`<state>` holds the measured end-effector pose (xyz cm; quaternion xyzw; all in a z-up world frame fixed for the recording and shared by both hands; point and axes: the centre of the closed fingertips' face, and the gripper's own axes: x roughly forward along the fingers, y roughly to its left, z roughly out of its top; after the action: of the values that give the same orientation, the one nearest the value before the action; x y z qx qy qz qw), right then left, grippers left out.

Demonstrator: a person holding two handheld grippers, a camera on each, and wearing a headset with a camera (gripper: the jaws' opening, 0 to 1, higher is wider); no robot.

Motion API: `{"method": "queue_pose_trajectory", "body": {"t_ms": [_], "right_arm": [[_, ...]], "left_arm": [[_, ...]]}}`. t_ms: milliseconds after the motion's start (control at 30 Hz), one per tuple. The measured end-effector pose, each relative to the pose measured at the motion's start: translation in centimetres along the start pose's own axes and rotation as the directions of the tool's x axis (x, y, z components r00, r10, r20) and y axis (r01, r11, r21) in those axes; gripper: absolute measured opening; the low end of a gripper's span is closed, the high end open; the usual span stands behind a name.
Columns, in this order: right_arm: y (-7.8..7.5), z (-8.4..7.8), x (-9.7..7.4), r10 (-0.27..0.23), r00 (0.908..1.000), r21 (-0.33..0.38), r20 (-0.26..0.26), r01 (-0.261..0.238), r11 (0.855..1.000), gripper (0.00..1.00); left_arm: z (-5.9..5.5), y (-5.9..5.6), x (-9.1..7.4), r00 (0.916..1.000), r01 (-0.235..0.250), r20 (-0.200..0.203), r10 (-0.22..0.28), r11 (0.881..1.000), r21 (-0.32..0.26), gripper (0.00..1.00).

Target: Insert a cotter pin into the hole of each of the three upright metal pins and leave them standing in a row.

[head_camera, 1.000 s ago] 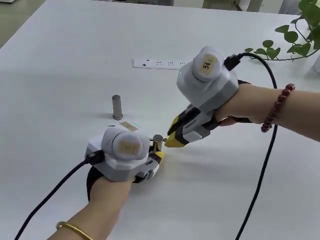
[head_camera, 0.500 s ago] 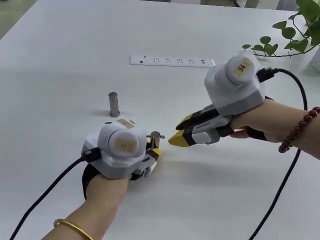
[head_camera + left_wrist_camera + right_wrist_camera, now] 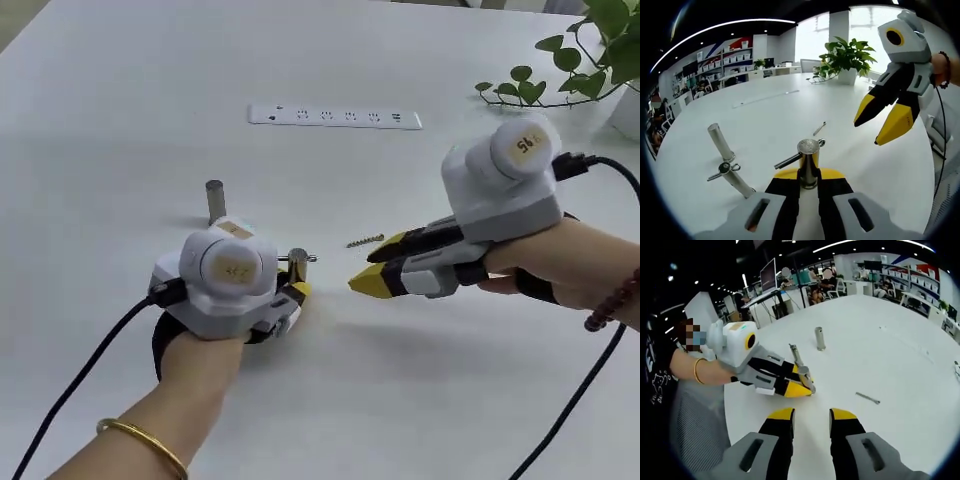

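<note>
My left gripper (image 3: 297,291) (image 3: 808,176) is shut on an upright metal pin (image 3: 297,263) (image 3: 808,159) standing on the white table. A cotter pin (image 3: 789,160) sticks through the hole near its top. My right gripper (image 3: 368,270) (image 3: 811,416) hovers open with nothing in it, a short way right of that pin. A loose cotter pin (image 3: 365,241) (image 3: 819,128) (image 3: 867,398) lies on the table beyond the grippers. A bare metal pin (image 3: 215,200) (image 3: 720,141) (image 3: 819,338) stands at the left. A third pin with a cotter pin in it (image 3: 734,176) (image 3: 795,353) stands just left of my left gripper.
A white power strip (image 3: 334,117) lies at the far side of the table. A potted plant (image 3: 590,40) (image 3: 847,57) trails leaves at the far right. Cables run from both grippers toward the near edge. The table (image 3: 120,100) is broad and white.
My right gripper has drawn back to the right from the held pin, and the cotter pin stays in the pin's hole. The left gripper has kept its hold. The camera has shifted a little.
</note>
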<state>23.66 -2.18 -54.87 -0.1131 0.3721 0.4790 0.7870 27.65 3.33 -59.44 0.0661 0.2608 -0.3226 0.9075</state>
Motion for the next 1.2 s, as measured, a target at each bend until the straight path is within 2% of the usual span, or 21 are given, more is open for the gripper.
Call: {"method": "queue_pose_trajectory", "body": {"t_ms": [500, 933, 1200], "right_arm": [[0.0, 0.1, 0.3, 0.006, 0.9999, 0.026, 0.012, -0.006, 1.000, 0.23], [-0.4, -0.2, 0.2, 0.004, 0.9999, 0.042, 0.017, -0.004, 0.999, 0.22], [-0.1, -0.4, 0.1, 0.005, 0.9999, 0.051, 0.014, -0.006, 0.999, 0.23]], "left_arm": [[0.7, 1.0, 0.9, 0.9992, -0.040, -0.004, 0.040, 0.999, 0.007, 0.09], [0.8, 1.1, 1.0, 0.9984, -0.057, 0.003, 0.057, 0.998, 0.012, 0.10], [0.9, 1.2, 1.0, 0.9981, -0.062, 0.005, 0.062, 0.998, 0.010, 0.10]]}}
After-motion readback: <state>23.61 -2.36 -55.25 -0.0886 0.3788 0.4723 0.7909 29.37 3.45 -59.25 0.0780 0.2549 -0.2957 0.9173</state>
